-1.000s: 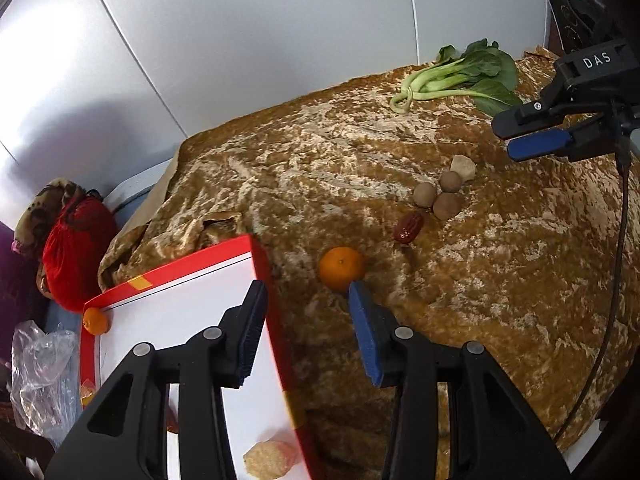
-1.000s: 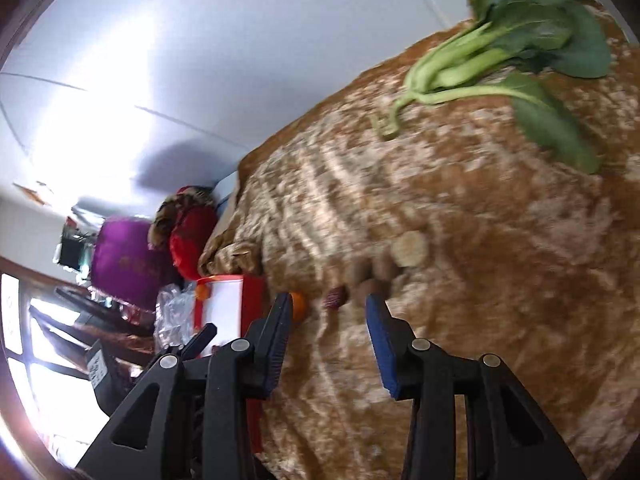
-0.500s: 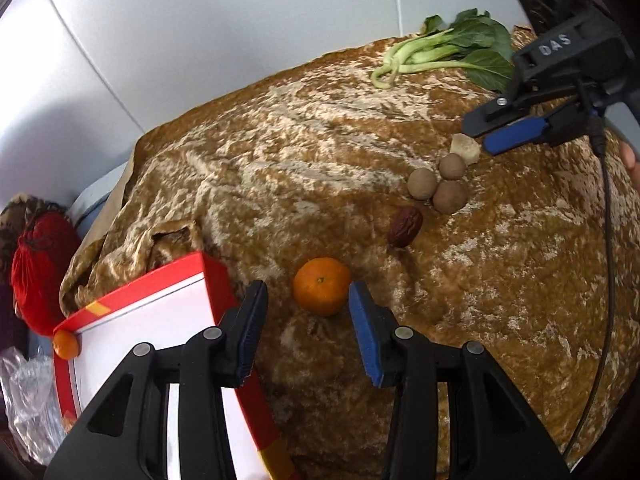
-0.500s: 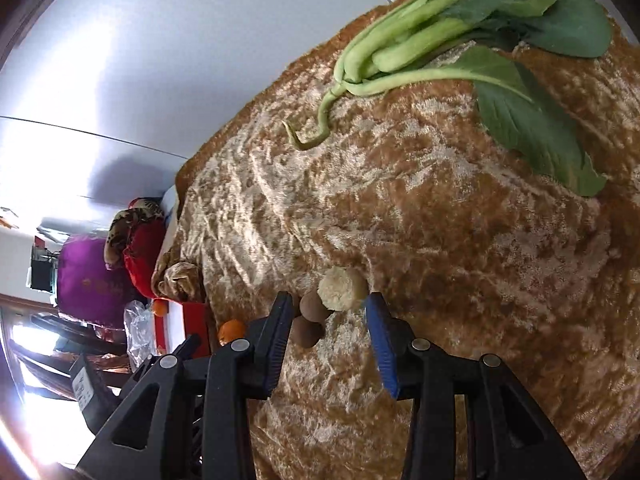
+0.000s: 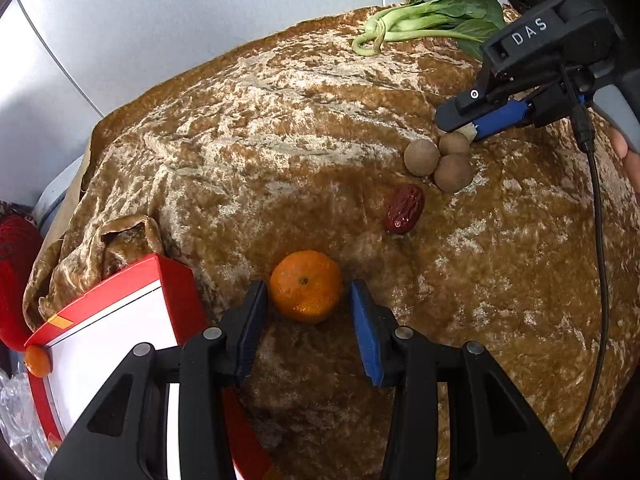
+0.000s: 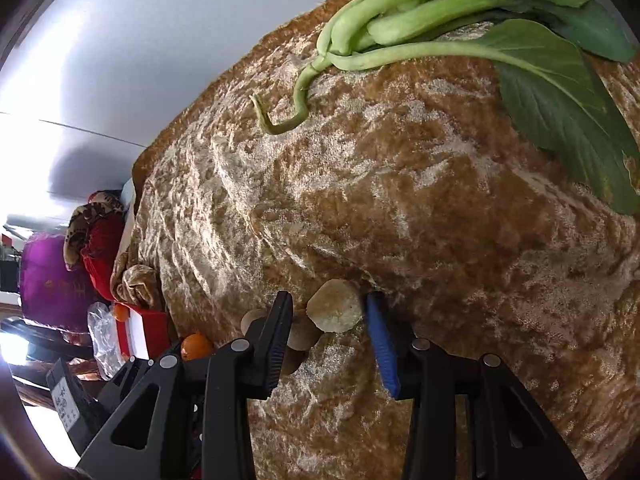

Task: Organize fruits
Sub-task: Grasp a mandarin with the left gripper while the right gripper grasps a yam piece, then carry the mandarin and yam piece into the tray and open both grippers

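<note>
An orange mandarin (image 5: 306,286) lies on the brown velvet cloth (image 5: 280,128), between the tips of my open left gripper (image 5: 306,308). A red date (image 5: 405,209) and three brown round fruits (image 5: 436,160) lie further right. My right gripper (image 6: 330,316) is open with a pale beige cut piece (image 6: 335,306) between its fingertips; it also shows in the left wrist view (image 5: 466,122). The red and white box (image 5: 116,320) sits at the left, with a small orange fruit (image 5: 37,361) at its corner.
Green bok choy (image 6: 460,20) lies at the far edge of the cloth. A white panelled wall (image 5: 200,20) stands behind. A red bag (image 6: 100,252), a purple bag (image 6: 48,280) and clear plastic (image 5: 16,420) lie off the table's left side.
Both grippers have moved forward. The mandarin now sits between the left fingertips, and the beige piece sits between the right fingertips. Both stay open.
</note>
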A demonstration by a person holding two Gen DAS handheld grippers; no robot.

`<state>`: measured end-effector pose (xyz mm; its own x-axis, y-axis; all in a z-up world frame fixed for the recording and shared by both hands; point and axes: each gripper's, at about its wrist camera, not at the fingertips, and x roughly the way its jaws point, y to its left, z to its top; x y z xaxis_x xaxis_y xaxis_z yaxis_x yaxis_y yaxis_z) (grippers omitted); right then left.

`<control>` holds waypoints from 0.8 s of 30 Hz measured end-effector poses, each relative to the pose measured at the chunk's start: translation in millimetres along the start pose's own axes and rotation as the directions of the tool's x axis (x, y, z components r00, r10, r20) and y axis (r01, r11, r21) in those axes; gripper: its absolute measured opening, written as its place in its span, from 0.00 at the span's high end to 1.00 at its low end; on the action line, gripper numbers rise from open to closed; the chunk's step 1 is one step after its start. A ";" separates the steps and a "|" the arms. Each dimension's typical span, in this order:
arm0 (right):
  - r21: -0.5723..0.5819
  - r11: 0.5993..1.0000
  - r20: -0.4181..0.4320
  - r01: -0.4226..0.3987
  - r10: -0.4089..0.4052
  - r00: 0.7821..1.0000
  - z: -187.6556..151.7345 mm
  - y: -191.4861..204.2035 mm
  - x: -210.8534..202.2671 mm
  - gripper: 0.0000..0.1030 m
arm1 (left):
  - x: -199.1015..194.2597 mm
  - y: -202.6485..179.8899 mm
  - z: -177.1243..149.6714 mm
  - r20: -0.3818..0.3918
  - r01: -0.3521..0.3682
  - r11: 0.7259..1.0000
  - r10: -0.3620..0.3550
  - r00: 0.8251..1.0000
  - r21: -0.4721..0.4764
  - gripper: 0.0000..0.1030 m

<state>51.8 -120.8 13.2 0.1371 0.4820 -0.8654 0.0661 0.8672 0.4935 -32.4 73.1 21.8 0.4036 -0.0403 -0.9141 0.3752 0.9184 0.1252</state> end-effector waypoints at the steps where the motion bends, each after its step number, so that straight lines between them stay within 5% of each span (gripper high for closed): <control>1: -0.004 1.000 0.001 0.008 -0.008 1.000 -0.8 0.9 -0.4 0.62 | 0.1 -0.3 0.2 -0.002 0.001 1.000 -0.001 1.000 -0.001 0.61; 7: -0.022 1.000 0.000 0.022 -0.022 1.000 -2.5 6.4 -1.0 0.70 | 3.7 -1.2 2.0 -0.018 0.024 1.000 -0.024 1.000 -0.019 0.67; 17: 0.008 0.997 0.004 -0.082 0.082 0.997 -4.9 -3.8 -21.2 0.70 | -8.2 0.5 -0.6 0.016 0.059 0.998 -0.059 0.998 -0.035 0.69; 24: -0.073 0.979 0.016 -0.189 0.190 0.982 -15.1 26.6 -39.8 0.70 | -51.3 9.5 -13.3 0.109 0.049 0.997 -0.042 0.993 -0.063 0.69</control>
<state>33.2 -115.0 59.5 0.1627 0.6362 -0.7542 -0.0330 0.7674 0.6403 -60.6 89.1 64.8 0.4758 -0.1212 -0.8711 0.3413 0.9383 0.0558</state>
